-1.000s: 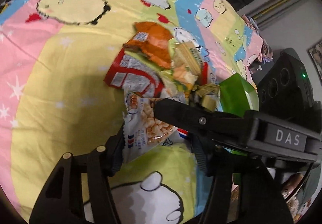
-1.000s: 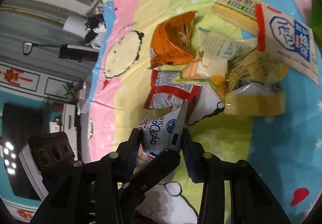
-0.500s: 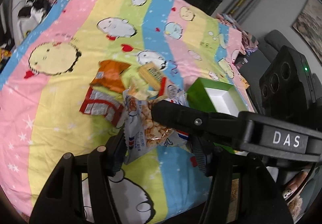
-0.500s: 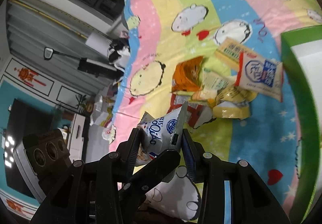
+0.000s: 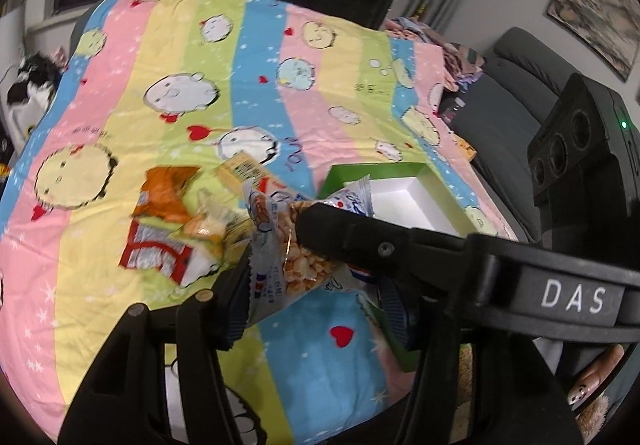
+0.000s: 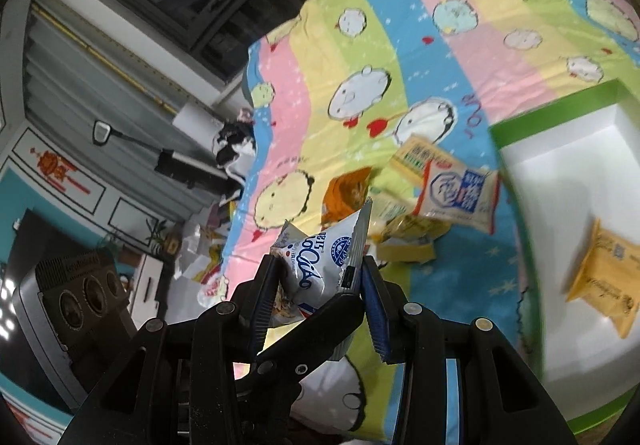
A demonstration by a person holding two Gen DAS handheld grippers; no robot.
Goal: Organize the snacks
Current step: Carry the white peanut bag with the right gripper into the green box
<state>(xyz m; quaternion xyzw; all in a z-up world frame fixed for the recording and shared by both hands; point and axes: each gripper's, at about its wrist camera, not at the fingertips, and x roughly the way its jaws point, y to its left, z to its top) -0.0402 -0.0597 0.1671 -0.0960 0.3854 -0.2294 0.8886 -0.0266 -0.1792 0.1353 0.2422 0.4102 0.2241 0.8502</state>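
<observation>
Jaws of both grippers pinch one snack packet (image 5: 288,245) between them: the left gripper (image 5: 312,297) holds its lower edge, and the right gripper (image 6: 316,285) clamps the same white-and-blue packet (image 6: 320,265) by its side, above the bed.

Risk, as I judge it, lies in the shared hold: if the two hands pull apart or one lets go late, the thin film could tear or slip out and drop short of the box. The packet looks crinkly and light, with a clear window showing pale puffed pieces and serrated end seals.

Beyond it, a loose heap of snacks (image 5: 188,229) lies on the striped cartoon bedsheet (image 5: 260,57). Just beside the heap sits the green box (image 6: 560,109) with a white inside, one yellow packet (image 6: 604,277) already in it.
</observation>
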